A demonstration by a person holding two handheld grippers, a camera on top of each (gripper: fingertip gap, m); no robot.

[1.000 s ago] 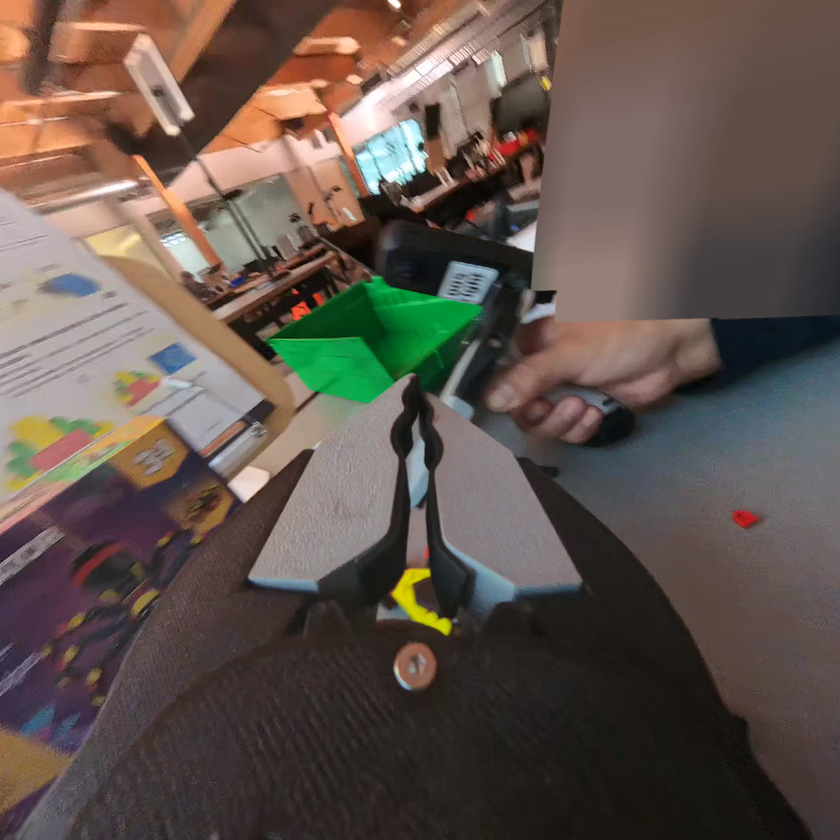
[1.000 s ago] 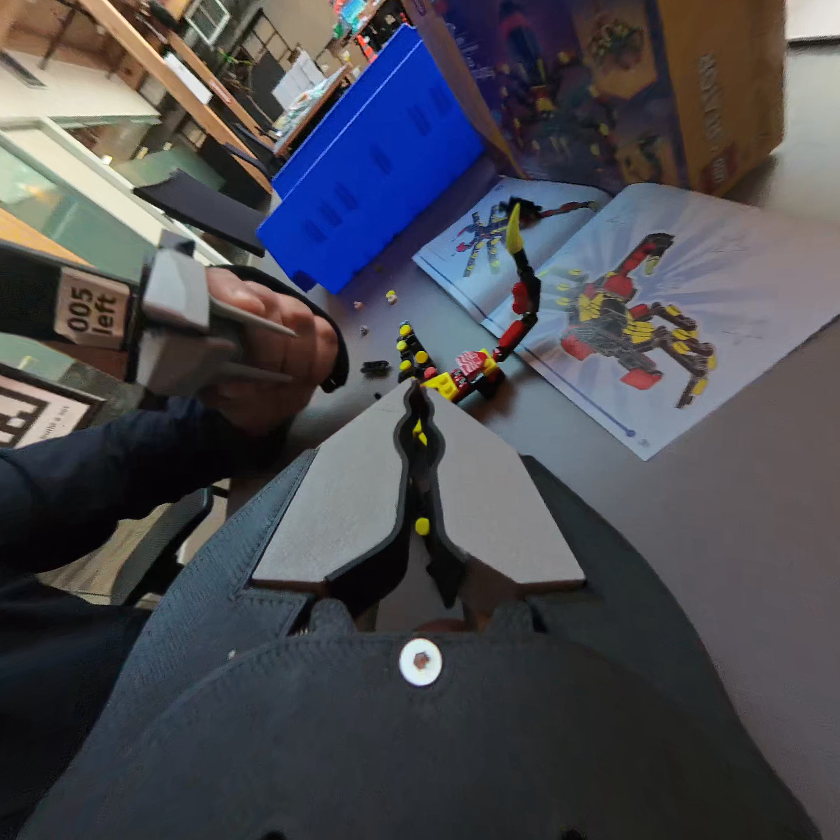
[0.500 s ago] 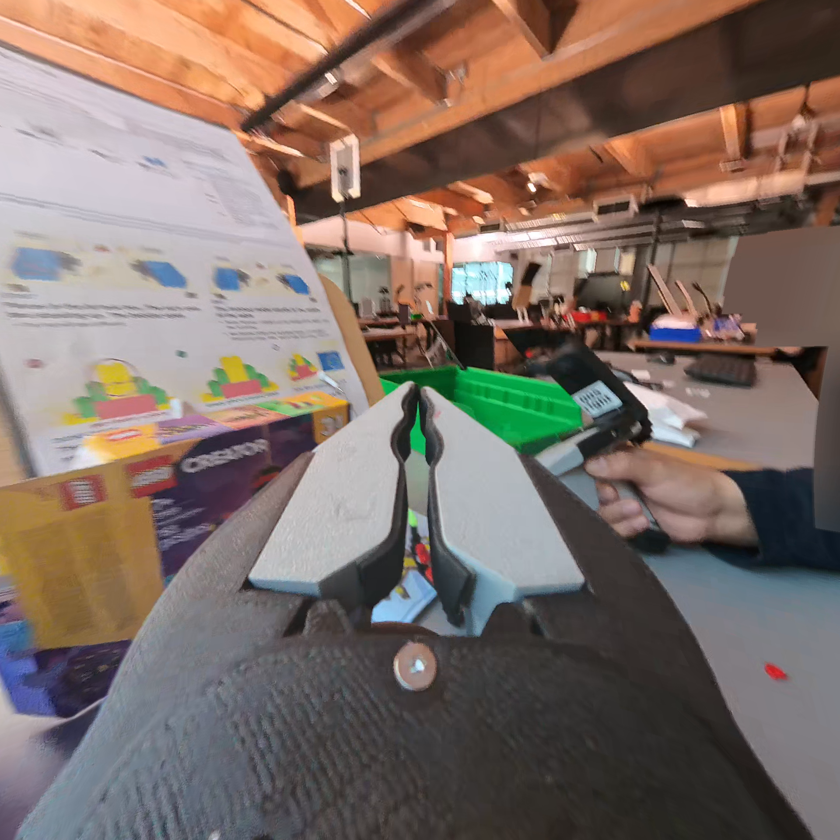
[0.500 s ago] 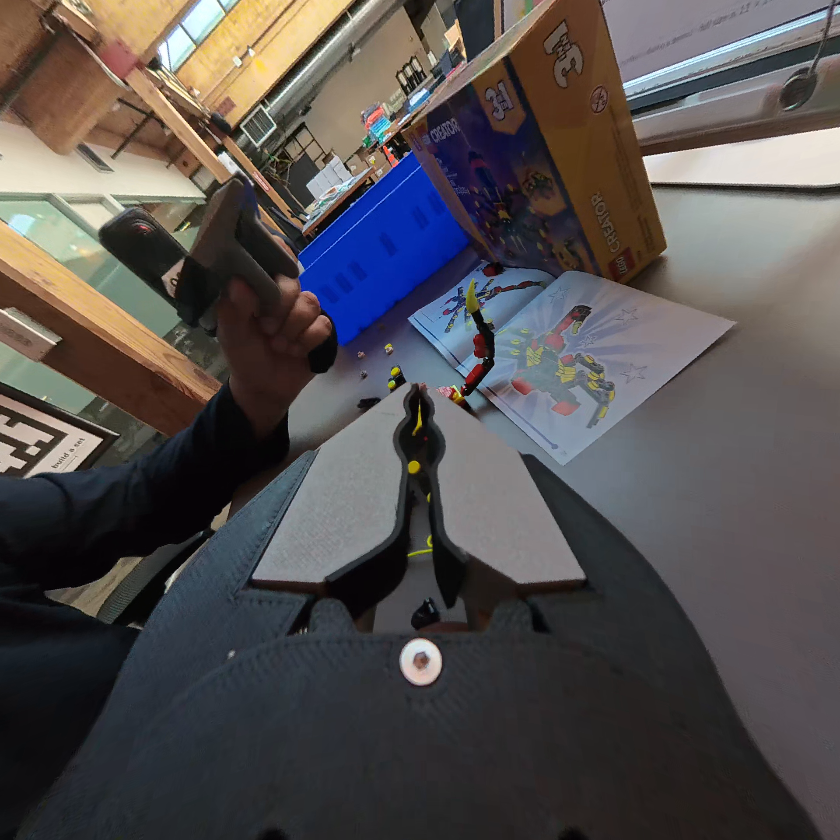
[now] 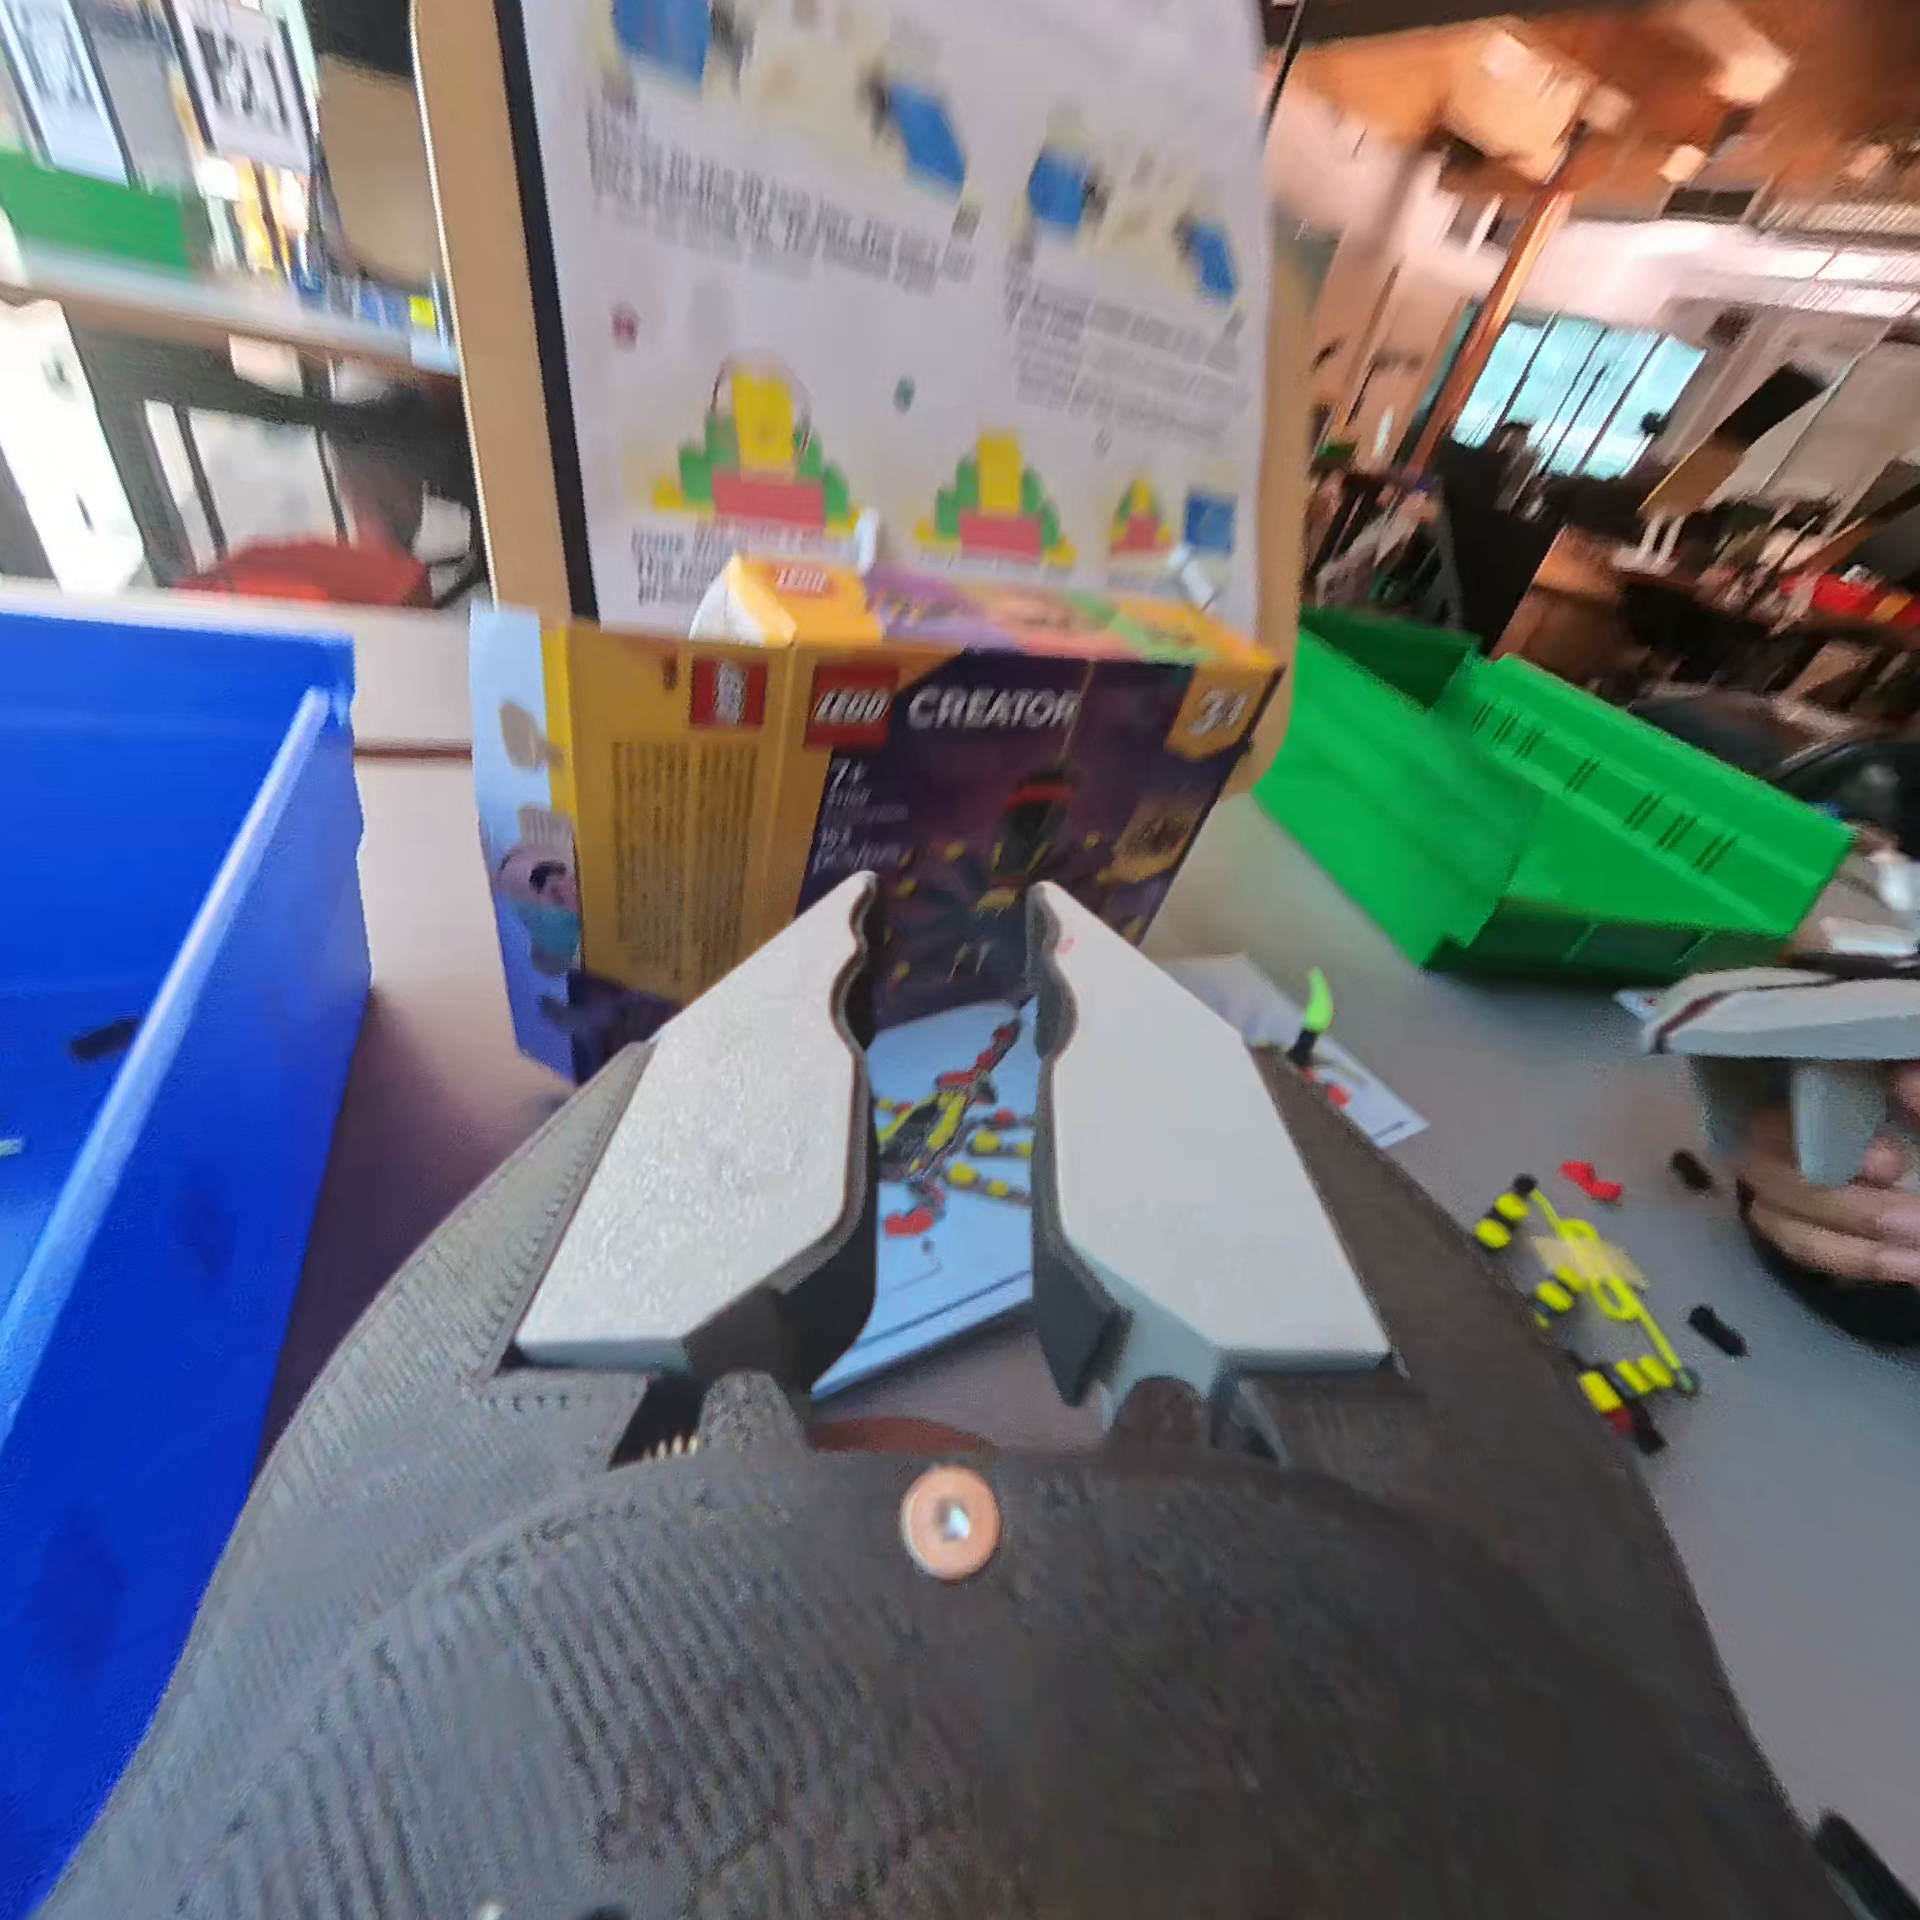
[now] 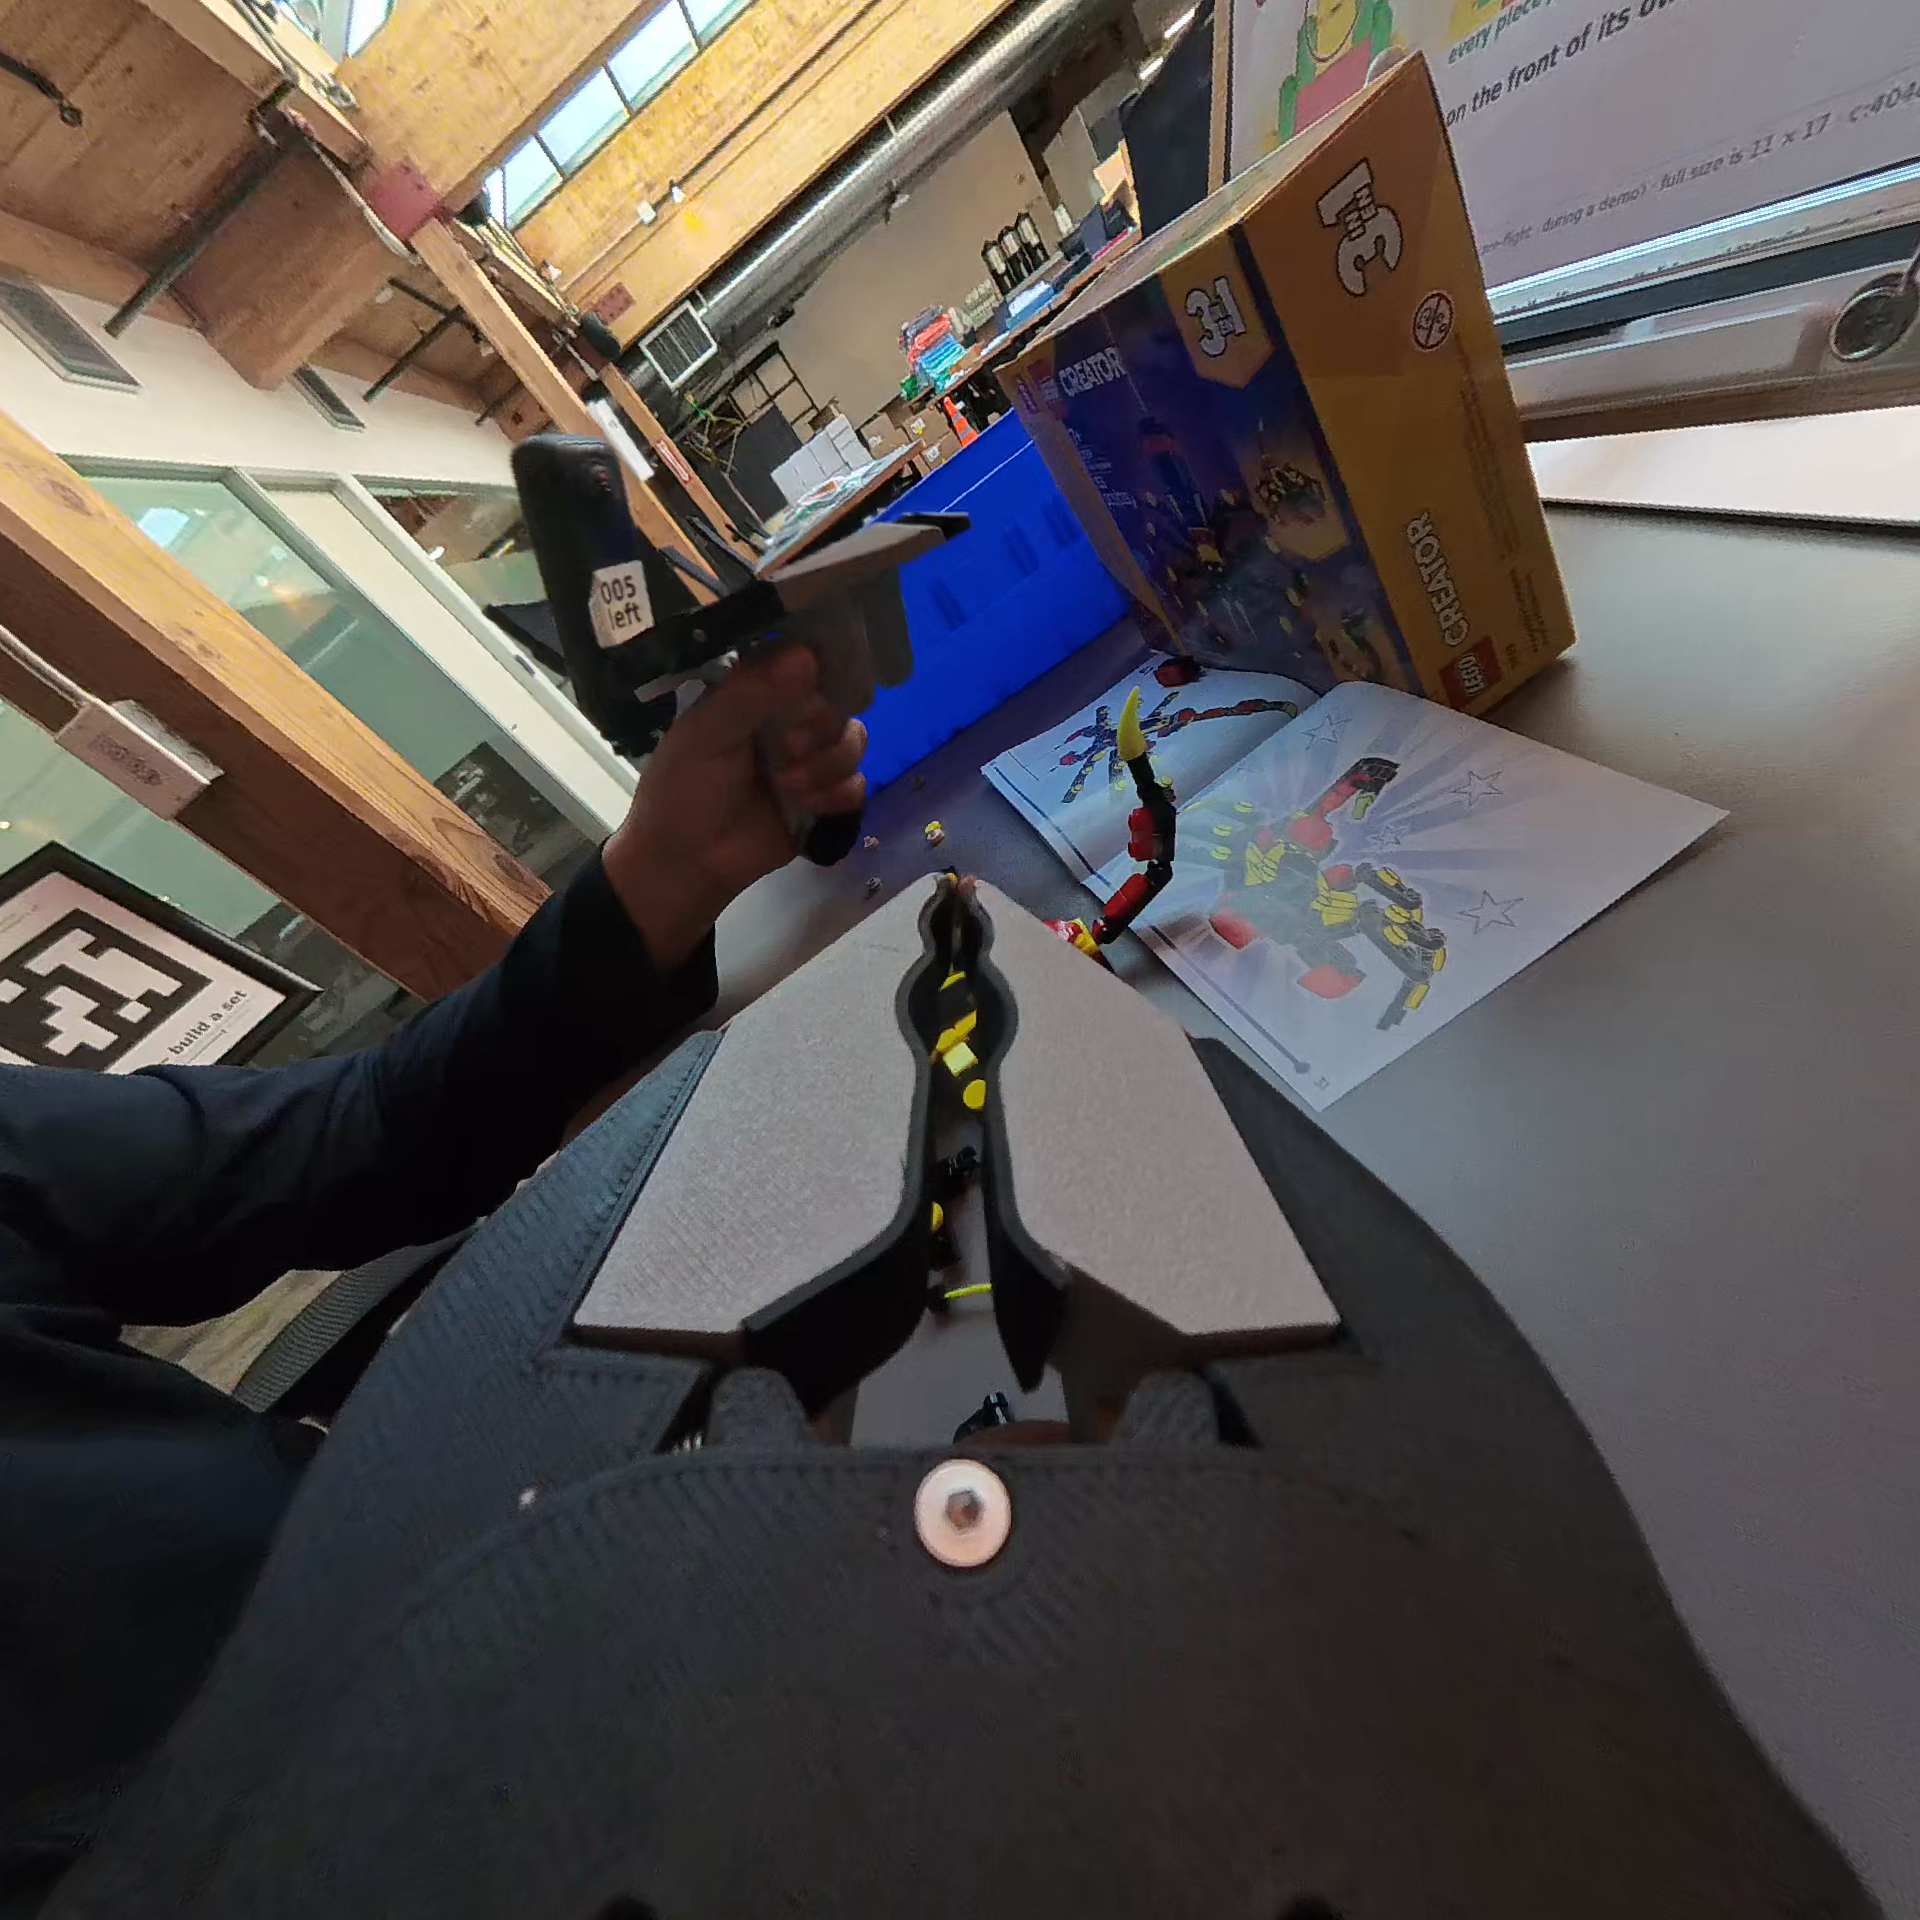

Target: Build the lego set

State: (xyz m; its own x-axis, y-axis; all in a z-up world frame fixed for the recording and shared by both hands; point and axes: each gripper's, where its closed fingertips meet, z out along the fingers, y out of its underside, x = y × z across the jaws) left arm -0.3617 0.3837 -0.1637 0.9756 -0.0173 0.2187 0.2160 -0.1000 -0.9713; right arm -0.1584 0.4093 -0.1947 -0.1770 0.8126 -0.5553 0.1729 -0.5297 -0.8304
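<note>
My left gripper is open and empty, held above the table and facing the lego box. It also shows in the right wrist view, raised in a hand. The open instruction booklet lies below it. My right gripper is shut, low over the table; it shows at the right edge of the left wrist view. The black, yellow and red lego model lies on the table under it. Its curved tail with a yellow tip stands up. Yellow and black pieces show through the finger gap.
A blue bin stands at the left and a green bin at the back right. A poster board stands behind the box. Small loose pieces and a red piece lie on the grey table. Left tips to right tips: about 20 cm.
My left gripper has swung round from facing the room to facing the box and booklet, and has opened. My right gripper stays shut and has tilted up slightly.
</note>
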